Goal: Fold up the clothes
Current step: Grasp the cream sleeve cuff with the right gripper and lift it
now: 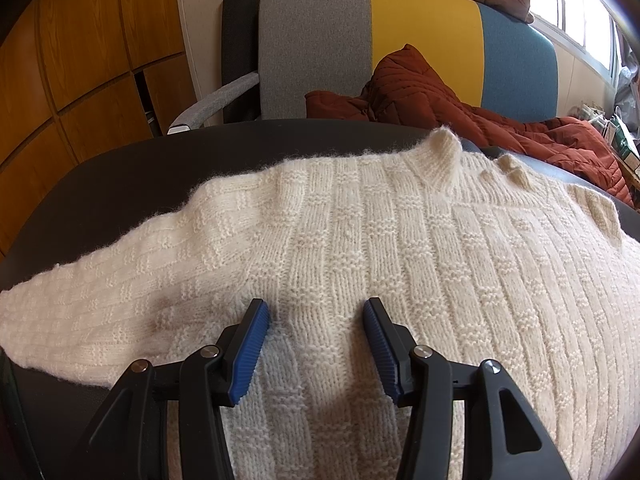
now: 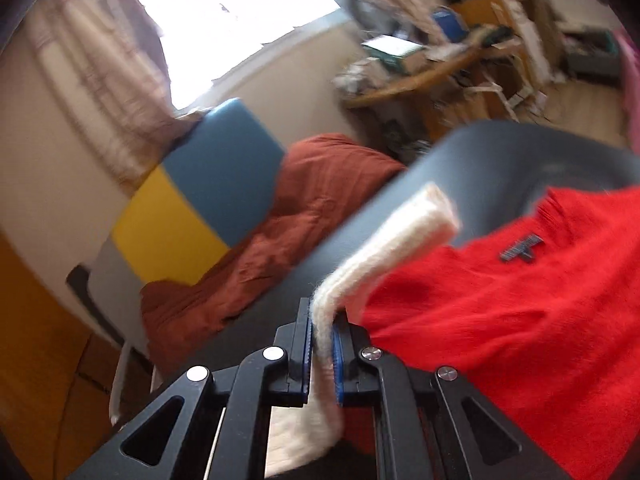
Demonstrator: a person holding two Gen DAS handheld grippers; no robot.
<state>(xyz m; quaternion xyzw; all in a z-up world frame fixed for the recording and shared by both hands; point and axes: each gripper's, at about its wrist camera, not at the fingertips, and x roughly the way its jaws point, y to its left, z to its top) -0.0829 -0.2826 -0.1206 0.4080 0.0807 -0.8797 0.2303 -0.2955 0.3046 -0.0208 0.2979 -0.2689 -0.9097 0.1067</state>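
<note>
Where the left wrist view begins, at its left edge, wooden cabinet doors (image 1: 80,52) fill the wall, and below them one sleeve of the cream knit sweater (image 1: 400,248) trails off toward the near left corner of the dark counter (image 1: 120,176). The sweater lies spread flat across that counter, its ribbed collar poking up at the far edge. The left gripper (image 1: 316,308) hovers over the sweater's body, its blue-padded fingers (image 1: 250,350) standing apart with only knit surface showing in the gap; whether the tips touch the wool cannot be told. Behind the counter stands a chair (image 1: 320,48) with a grey, yellow and blue back, and a rust-coloured quilted jacket (image 1: 440,96) is heaped on its seat, with a window further right. In the blurred right wrist view, the same chair and jacket appear at left. The right gripper (image 2: 322,312) sits in the middle with its fingers clamped together on a strip of the cream sweater, which rises from between the pads and bends over to the right. To the right of it, a bright red sweater (image 2: 500,312) with a dark neck label lies on the counter.
</note>
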